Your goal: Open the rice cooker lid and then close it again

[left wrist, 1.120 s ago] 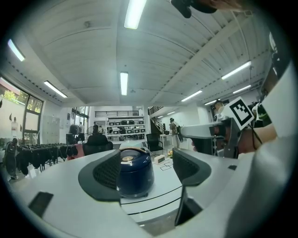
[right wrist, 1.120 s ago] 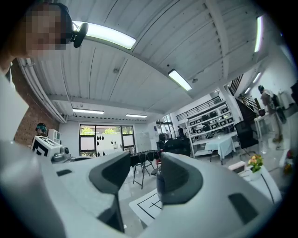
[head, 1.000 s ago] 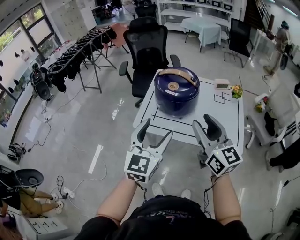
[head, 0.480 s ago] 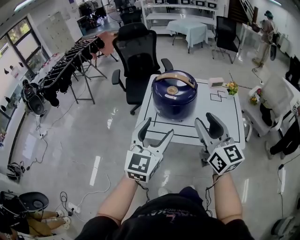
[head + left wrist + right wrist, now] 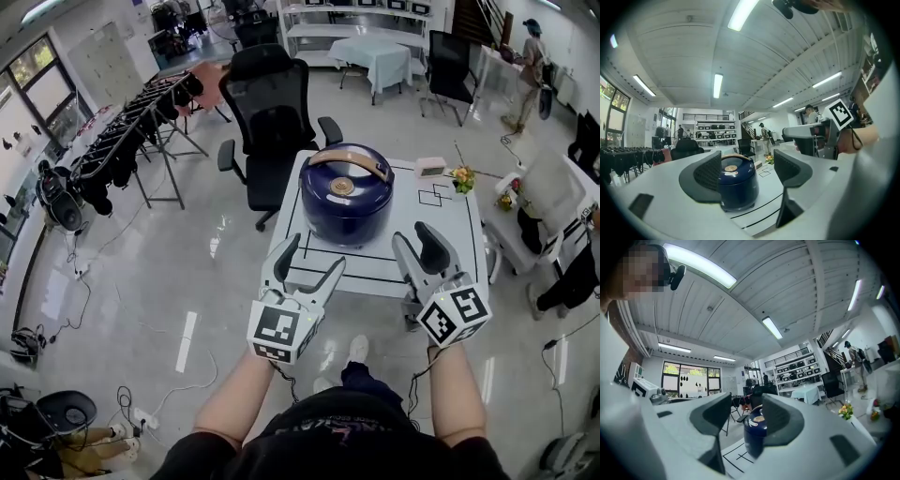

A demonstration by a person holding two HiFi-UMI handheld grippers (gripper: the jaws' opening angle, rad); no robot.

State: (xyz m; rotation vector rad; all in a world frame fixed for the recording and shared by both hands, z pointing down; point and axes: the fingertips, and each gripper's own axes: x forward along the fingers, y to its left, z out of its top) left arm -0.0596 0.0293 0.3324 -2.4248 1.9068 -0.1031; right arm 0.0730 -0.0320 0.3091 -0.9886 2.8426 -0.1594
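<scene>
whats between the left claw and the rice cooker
Nothing but bare table top separates the left claw from the rice cooker; the head view shows it.

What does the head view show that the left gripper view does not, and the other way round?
Only the head view: the floor and the marker cube on the left gripper. Only the left gripper view: the ceiling lights. Both: the blue rice cooker, lid shut, on the white table, and that gripper's open, empty tongs, short of it.

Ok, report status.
Left tongs open, empty. Right tongs open, empty. Both short of cooker; its lid shut, on table. Nothing in the way.
</scene>
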